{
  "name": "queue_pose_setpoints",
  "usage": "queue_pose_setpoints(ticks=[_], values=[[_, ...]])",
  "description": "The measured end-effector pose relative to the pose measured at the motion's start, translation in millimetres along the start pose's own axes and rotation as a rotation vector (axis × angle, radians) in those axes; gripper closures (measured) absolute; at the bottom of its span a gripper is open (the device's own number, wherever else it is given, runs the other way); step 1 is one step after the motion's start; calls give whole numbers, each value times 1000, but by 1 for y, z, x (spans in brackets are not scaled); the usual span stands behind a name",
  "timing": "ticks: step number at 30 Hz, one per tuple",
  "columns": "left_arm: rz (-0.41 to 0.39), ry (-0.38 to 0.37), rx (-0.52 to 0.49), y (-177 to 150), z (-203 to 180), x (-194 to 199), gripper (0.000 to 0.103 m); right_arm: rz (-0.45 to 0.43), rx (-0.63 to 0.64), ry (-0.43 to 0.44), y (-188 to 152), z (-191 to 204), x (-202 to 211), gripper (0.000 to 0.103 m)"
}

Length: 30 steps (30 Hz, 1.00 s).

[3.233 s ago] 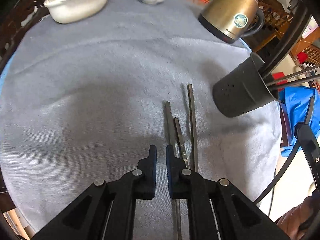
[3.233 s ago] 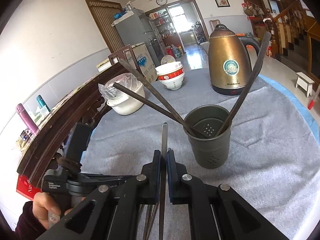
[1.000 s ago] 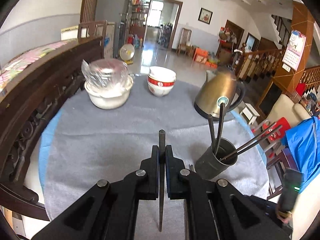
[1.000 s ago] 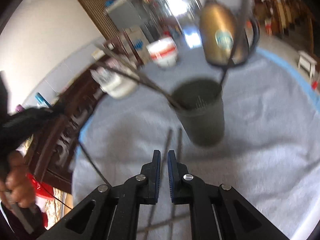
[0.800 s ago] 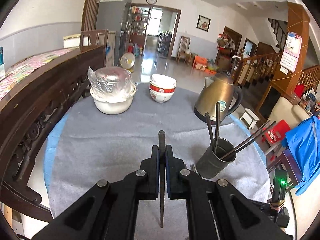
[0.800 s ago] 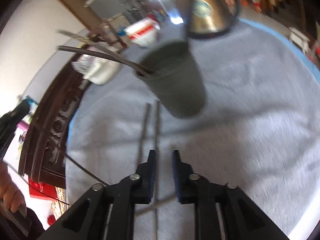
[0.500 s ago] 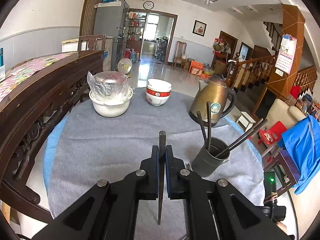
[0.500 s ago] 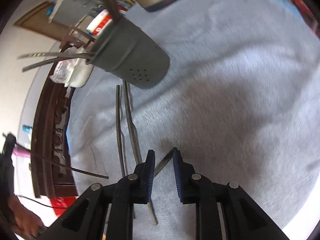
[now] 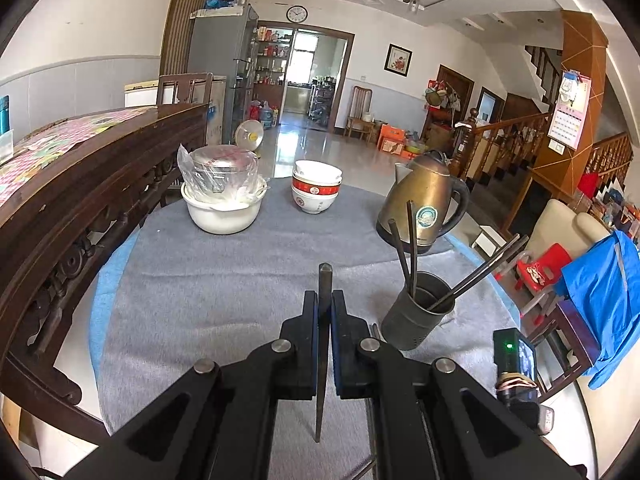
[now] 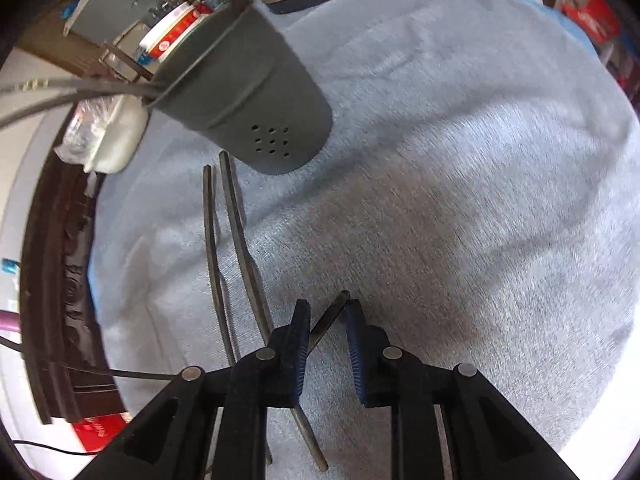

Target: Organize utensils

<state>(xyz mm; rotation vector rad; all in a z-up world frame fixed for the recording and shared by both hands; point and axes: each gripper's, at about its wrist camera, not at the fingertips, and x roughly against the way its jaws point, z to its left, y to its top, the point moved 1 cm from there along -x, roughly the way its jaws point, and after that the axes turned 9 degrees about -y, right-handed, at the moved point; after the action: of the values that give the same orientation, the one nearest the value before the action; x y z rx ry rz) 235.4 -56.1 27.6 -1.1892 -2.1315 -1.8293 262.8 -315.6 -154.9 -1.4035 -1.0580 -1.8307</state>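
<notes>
Covering the round table, grey cloth [image 9: 208, 292]; only the left view shows upright holder [image 9: 416, 324] bristling with dark chopsticks. Left gripper [image 9: 325, 312] clamped on one slim dark chopstick [image 9: 323, 280]. Right gripper [image 10: 328, 322], lower than a second ago, just spread, straddling a lying chopstick [image 10: 330, 314] unpinched, beside two more.

Bright daylight from the far doorway [image 9: 310, 76] glares off the polished floor [image 9: 320, 148] in the sharp left view, while the right view is motion-smeared, both bending strongly toward black corners.
</notes>
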Motion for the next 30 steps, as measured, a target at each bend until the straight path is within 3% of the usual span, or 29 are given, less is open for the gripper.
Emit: queue_pose_setpoints(ticks=[5, 10, 19, 26, 30], values=[[3, 7, 2, 0, 0, 2, 97, -65, 38, -7, -4, 10, 0, 88], [9, 10, 11, 1, 0, 3, 97, -131, 35, 104, -5, 7, 13, 95], [9, 1, 22, 5, -1, 4, 97, -309, 53, 277, -4, -6, 56, 96], [13, -17, 22, 8, -7, 4, 97, -582, 91, 419, -15, -2, 111, 96], [9, -21, 10, 10, -13, 5, 97, -745, 119, 444, -25, -2, 146, 96]])
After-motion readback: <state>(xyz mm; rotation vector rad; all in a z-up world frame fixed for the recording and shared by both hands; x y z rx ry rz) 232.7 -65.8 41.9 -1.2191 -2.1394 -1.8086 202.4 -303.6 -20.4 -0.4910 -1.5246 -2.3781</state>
